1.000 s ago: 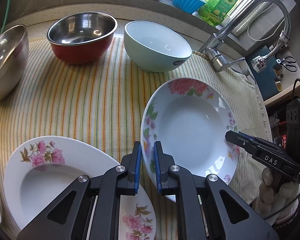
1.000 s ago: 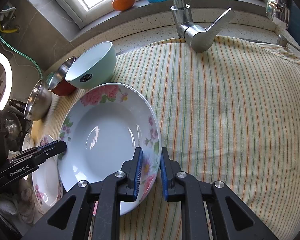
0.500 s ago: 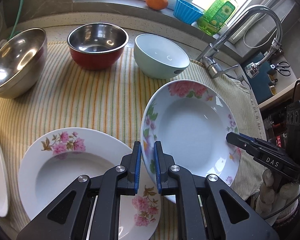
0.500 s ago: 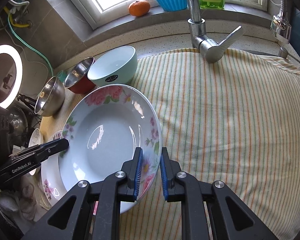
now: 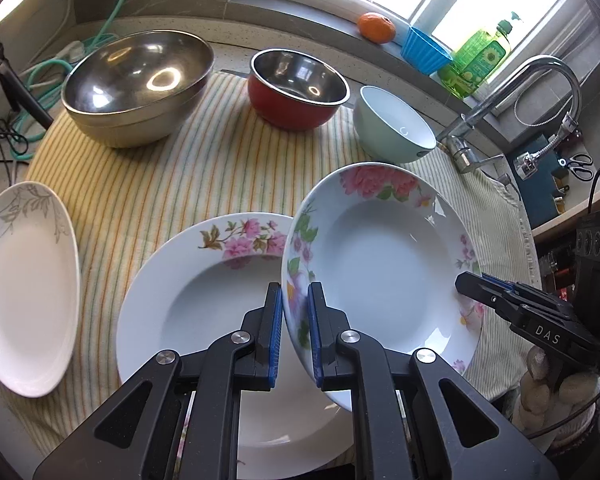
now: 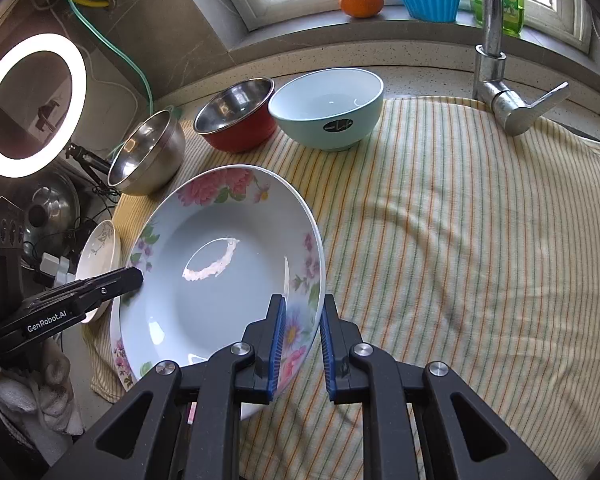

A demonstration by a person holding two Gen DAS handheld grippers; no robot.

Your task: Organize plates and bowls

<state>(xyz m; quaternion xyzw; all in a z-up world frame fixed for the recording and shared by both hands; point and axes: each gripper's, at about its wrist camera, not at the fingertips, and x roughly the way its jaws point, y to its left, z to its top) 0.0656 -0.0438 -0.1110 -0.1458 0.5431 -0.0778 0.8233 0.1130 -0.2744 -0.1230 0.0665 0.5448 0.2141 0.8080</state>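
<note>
Both grippers hold the same deep white plate with a pink rose rim (image 5: 384, 264), which is raised and tilted above the striped yellow-green cloth (image 5: 148, 184). Left gripper (image 5: 296, 332): blue pads narrow, pinching the plate's near-left rim. Right gripper (image 6: 302, 346): pads narrow, clamped on the plate's near-right rim; in the left wrist view its tip shows at the plate's right edge. The held plate partly overlaps a second deep white plate with pink blossoms and brown leaves (image 5: 204, 300), lying flat on the cloth just left of and below it; whether the two touch cannot be told. Further left, a shallow white plate with grey leaf print (image 5: 24, 288) rests at the cloth's left edge. Far row on the cloth, left to right: large stainless steel bowl (image 5: 138, 88), red-sided bowl with steel interior (image 5: 298, 88), pale mint ceramic bowl (image 5: 394, 128), each standing upright and apart. A chrome faucet (image 5: 512, 96) stands at far right. On the window sill: an orange fruit (image 5: 376, 27), a blue ribbed cup (image 5: 424, 54), a green dish-soap bottle (image 5: 480, 56). A lit ring light (image 6: 32, 104) is at far left in the right wrist view.
</note>
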